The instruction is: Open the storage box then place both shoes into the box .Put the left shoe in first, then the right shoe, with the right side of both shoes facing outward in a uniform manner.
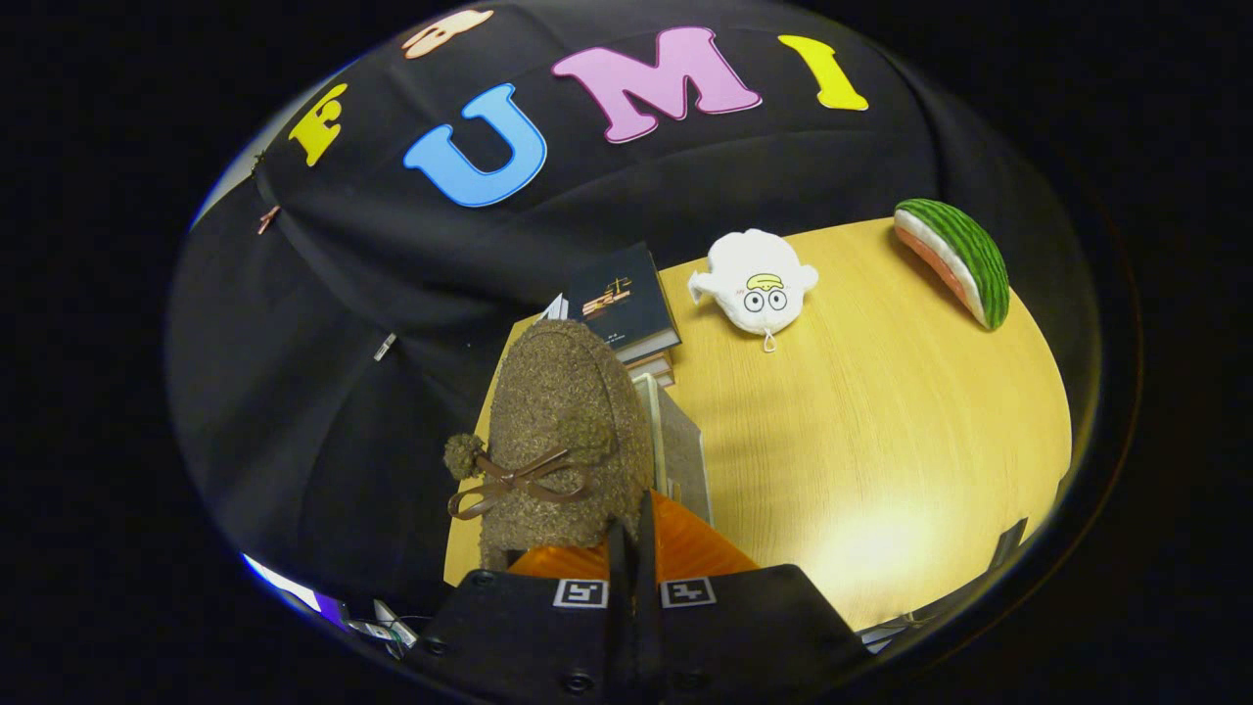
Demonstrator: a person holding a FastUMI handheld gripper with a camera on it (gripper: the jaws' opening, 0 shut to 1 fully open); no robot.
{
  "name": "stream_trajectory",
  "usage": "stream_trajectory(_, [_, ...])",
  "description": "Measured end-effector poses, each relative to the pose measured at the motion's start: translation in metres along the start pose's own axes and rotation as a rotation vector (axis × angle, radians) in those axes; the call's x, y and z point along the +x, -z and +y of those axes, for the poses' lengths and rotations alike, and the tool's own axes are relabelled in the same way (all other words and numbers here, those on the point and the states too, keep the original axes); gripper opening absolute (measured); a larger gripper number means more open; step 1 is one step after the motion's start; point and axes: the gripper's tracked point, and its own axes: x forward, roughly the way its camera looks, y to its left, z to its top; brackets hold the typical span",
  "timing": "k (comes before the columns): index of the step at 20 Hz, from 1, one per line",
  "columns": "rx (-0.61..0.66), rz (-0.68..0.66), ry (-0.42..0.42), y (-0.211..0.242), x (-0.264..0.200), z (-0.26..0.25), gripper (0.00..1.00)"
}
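the gripper (631,548) pinches the fuzzy brown bow-tied slipper (568,441), lifted beside the translucent storage box (680,450); boxing this shoe looks underway, not finished.

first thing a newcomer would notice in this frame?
The fuzzy brown shoe with a bow and pompom, held up just ahead of the gripper, whose fingers are closed together on its heel edge. Beyond it on the wooden table: a stack of books, a white plush toy, and a watermelon-slice plush farthest off.
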Motion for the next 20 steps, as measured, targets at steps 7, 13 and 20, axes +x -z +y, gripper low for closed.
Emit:
stream_trajectory(7, [-0.095, -0.043, 0.079, 0.002, 0.044, 0.009, 0.05])
stream_trajectory(13, [-0.189, -0.038, 0.139, 0.020, 0.059, 0.001, 0.05])
stream_trajectory(20, [-0.174, 0.002, 0.178, 0.036, 0.072, -0.010, 0.11])
